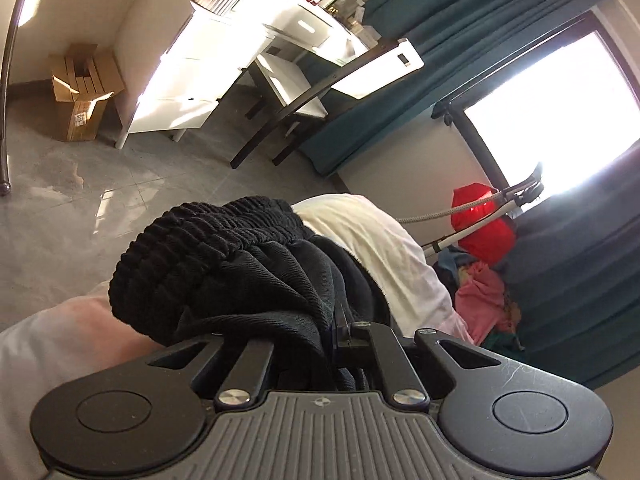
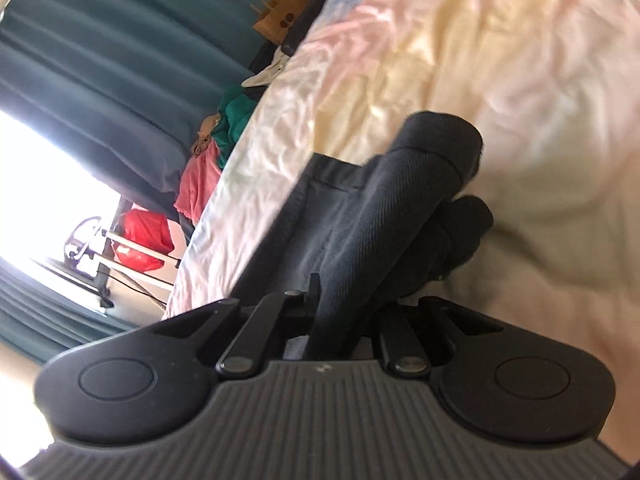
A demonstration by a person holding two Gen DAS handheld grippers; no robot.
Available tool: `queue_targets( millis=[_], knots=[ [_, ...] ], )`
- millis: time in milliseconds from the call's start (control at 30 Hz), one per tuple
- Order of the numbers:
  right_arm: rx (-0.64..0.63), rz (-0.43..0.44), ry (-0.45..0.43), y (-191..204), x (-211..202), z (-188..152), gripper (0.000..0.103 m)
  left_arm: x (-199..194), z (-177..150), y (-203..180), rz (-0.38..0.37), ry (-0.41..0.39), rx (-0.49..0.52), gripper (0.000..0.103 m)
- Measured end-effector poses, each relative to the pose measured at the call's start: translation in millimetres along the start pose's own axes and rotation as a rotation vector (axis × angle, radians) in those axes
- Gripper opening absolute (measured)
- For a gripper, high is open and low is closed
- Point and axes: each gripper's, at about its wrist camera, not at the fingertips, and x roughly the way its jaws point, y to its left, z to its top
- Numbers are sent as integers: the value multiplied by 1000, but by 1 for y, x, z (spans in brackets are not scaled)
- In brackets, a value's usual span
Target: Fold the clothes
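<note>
Both grippers are clenched on the same dark garment: the left gripper (image 1: 340, 328) pinches black shorts (image 1: 224, 272) at the ribbed elastic waistband (image 1: 208, 232), bunched just ahead of its jaws, while the right gripper (image 2: 320, 296) grips the hem end, cloth running forward and right from its jaws. Beneath lies the pastel bedsheet (image 2: 460, 60). Judging by this, the shorts' long axis spans between the hands. Beyond, teal curtains (image 1: 460, 20).

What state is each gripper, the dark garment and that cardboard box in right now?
left gripper: shut on the dark garment at its ribbed waistband.
right gripper: shut on the same garment, bunched fabric.
dark garment: crumpled, unfolded, over the bed sheet.
cardboard box: flaps open.
</note>
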Motion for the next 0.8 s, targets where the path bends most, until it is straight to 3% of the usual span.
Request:
queue_targets(
  millis=[100,267,367,433,500,567,667,800],
  knots=[
    [23,9,-2,-16,3,-6,9,13,-12,22,3,23,7,10],
    [-9,33,-16,-22,1,-8,9,27,-30,46,-11,66,164,17],
    [-5,34,-15,-26,1,-9,9,9,-40,58,-21,46,186,30],
    [9,39,-13,-32,1,-9,9,-5,-44,62,-12,44,210,31],
    [-3,38,-13,-33,3,-10,9,-20,-45,63,6,39,245,44],
    [-18,39,-14,-34,4,-10,9,-39,-45,54,37,-1,300,45],
    [-43,37,-18,-34,6,-11,9,-68,-39,40,65,-93,340,62],
    [-71,37,-25,-37,8,-14,9,-80,-37,-3,137,-216,435,66]
  ],
)
